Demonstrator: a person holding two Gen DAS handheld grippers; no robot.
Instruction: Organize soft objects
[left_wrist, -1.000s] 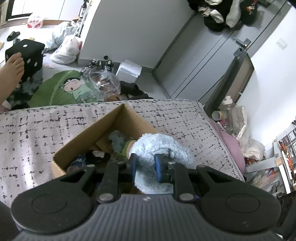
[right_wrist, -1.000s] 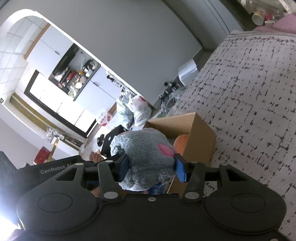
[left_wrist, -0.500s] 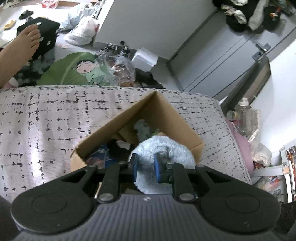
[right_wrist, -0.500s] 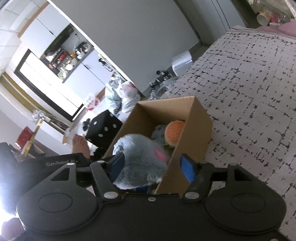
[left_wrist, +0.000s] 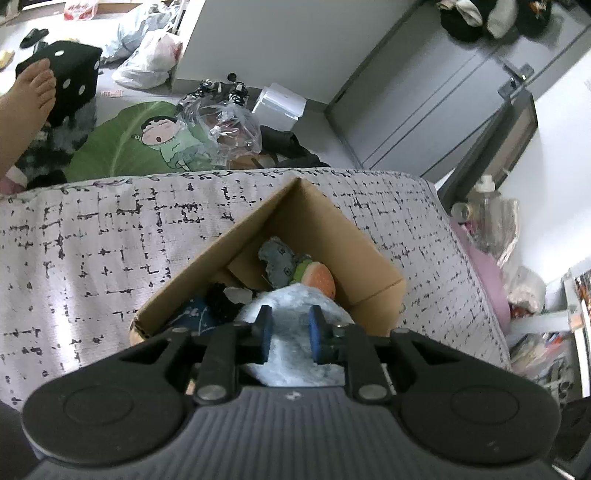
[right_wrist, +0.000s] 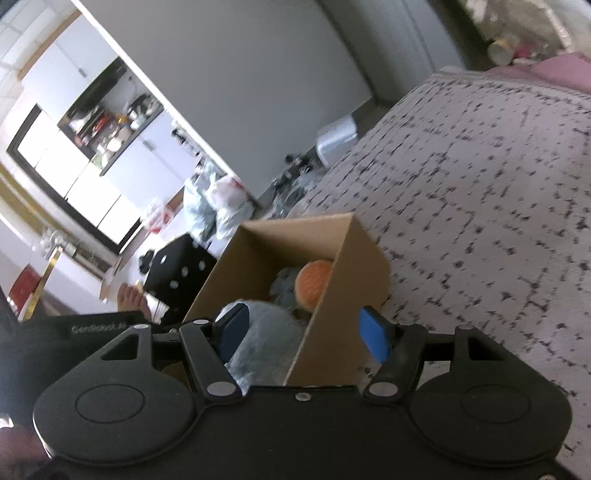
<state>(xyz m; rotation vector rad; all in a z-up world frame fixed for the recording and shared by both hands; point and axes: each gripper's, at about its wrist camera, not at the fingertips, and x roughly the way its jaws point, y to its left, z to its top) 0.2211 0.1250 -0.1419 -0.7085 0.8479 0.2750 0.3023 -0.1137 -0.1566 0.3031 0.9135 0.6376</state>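
Observation:
An open cardboard box (left_wrist: 325, 229) stands on the patterned bed cover (left_wrist: 92, 236). Inside lie a plush burger (left_wrist: 317, 277), a grey plush (left_wrist: 277, 258) and dark soft items. My left gripper (left_wrist: 290, 328) is shut on a pale blue fluffy plush (left_wrist: 291, 354) and holds it over the box's near corner. In the right wrist view my right gripper (right_wrist: 301, 330) is open and empty, straddling the box's near wall (right_wrist: 332, 332). The burger (right_wrist: 314, 280) and a pale fluffy plush (right_wrist: 266, 343) show inside the box.
The bed edge runs along the far side, with a green cartoon cushion (left_wrist: 136, 147), a clear plastic bag (left_wrist: 218, 129) and a black dice cushion (left_wrist: 70, 81) on the floor beyond. A bare foot (left_wrist: 26, 99) is at the left. Bottles and bags (left_wrist: 487, 218) stand right of the bed.
My right gripper opened and let go of the grey plush, which is now out of its jaws. My left gripper kept its hold on the blue plush and pulled back slightly over the box.

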